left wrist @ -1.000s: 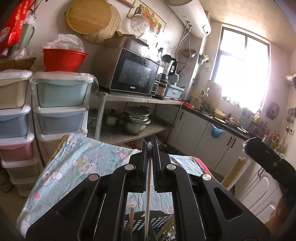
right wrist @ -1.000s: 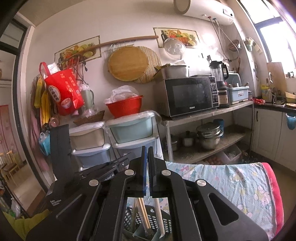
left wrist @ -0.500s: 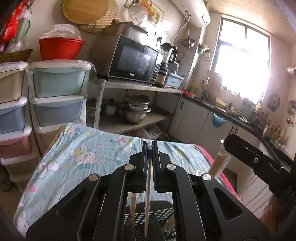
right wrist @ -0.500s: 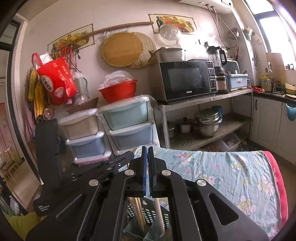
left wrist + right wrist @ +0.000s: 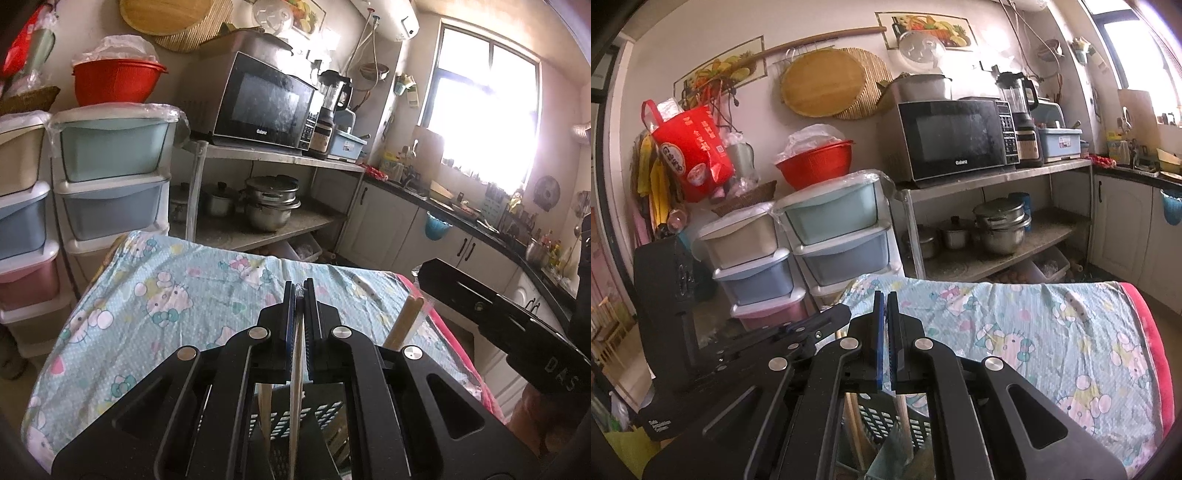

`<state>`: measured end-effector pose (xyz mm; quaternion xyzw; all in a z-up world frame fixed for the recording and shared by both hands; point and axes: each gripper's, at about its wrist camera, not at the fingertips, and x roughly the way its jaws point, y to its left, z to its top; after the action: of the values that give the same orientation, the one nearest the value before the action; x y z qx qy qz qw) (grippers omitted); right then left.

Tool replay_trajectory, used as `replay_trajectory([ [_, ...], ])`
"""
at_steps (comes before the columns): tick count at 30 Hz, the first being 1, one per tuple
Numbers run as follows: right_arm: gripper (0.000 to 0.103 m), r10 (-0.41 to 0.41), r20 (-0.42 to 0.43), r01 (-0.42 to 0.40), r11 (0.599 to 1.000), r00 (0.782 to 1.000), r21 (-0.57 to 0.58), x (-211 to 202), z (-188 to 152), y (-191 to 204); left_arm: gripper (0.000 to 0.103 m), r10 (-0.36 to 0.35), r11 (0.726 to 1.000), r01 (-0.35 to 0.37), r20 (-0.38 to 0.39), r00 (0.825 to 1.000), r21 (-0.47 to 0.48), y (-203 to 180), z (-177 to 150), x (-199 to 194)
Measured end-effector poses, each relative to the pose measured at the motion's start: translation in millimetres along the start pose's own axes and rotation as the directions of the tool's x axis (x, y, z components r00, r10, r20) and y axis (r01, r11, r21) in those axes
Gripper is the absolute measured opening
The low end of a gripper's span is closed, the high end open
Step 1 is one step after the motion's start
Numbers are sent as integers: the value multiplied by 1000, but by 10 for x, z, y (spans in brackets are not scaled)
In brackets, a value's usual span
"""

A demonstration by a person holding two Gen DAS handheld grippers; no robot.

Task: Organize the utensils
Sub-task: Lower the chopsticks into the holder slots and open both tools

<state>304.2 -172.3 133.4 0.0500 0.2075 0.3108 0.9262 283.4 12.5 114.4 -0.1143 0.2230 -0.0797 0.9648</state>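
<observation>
Home kitchen: microwave (image 5: 956, 138), stacked pots (image 5: 999, 229).

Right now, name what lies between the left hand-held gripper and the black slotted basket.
A thin pale wooden chopstick, pinched in the left hand-held gripper, spans that gap down toward the black slotted basket; left wrist view.

Basket (image 5: 325, 413) on cartoon-print tbl cloth (image 5: 177, 295)

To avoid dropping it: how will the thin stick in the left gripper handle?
The thin stick looks straight, so probably stiff. So slender, it is likely light. Held near its top by the left gripper, it may swing.
</observation>
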Motion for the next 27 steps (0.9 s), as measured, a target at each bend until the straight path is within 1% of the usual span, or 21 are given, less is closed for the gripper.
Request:
replay_trajectory([
  [3, 4, -10, -12, 10, 1000, 1000, 2, 19, -17, -30, 3, 2, 1000, -3, -10, 1000, -1, 1, -31, 11],
  [4, 9, -13, -18, 13, 1000, 1000, 3, 25, -28, -38, 3, 3, 1000, -3, -13, 1000, -1, 0, -37, 13],
  [5, 13, -16, -21, 17, 1000, 1000, 5, 28, -41, -44, 7, 4, 1000, -4, -18, 1000, -3, 8, -49, 16],
  [6, 19, -20, -24, 20, 1000, 1000, 6, 23, -59, -55, 8, 4, 1000, -4, -22, 1000, -6, 14, -57, 18],
  [7, 22, -23, -24, 23, 1000, 999, 6, 16, -78, -66, 13, 4, 1000, -5, -24, 1000, -8, 20, -68, 13],
  [8, 22, -25, -25, 25, 1000, 999, 4, 9, -94, -75, 19, 6, 1000, -6, -25, 1000, -9, 32, -76, 10],
  [10, 22, -35, -29, 35, 999, 999, 2, -2, -133, -89, 23, 8, 1000, -8, -32, 999, -10, 46, -92, 3],
  [14, 22, -45, -39, 45, 999, 998, 6, -37, -207, -118, 28, 16, 1000, -17, -41, 999, -10, 70, -134, -27],
  [17, 22, -54, -45, 54, 998, 998, 9, -64, -252, -131, 28, 19, 1000, -19, -37, 999, -11, 90, -162, -76],
  [19, 25, -56, -48, 57, 998, 997, 17, -99, -285, -145, 28, 16, 1000, -16, -35, 999, -16, 101, -178, -111],
  [22, 28, -58, -48, 59, 998, 997, 16, -152, -323, -143, 33, 10, 1000, -11, -31, 999, -18, 116, -183, -163],
  [27, 30, -61, -61, 62, 998, 996, 7, -234, -405, -117, 39, 5, 1000, -6, -34, 999, -13, 108, -213, -235],
])
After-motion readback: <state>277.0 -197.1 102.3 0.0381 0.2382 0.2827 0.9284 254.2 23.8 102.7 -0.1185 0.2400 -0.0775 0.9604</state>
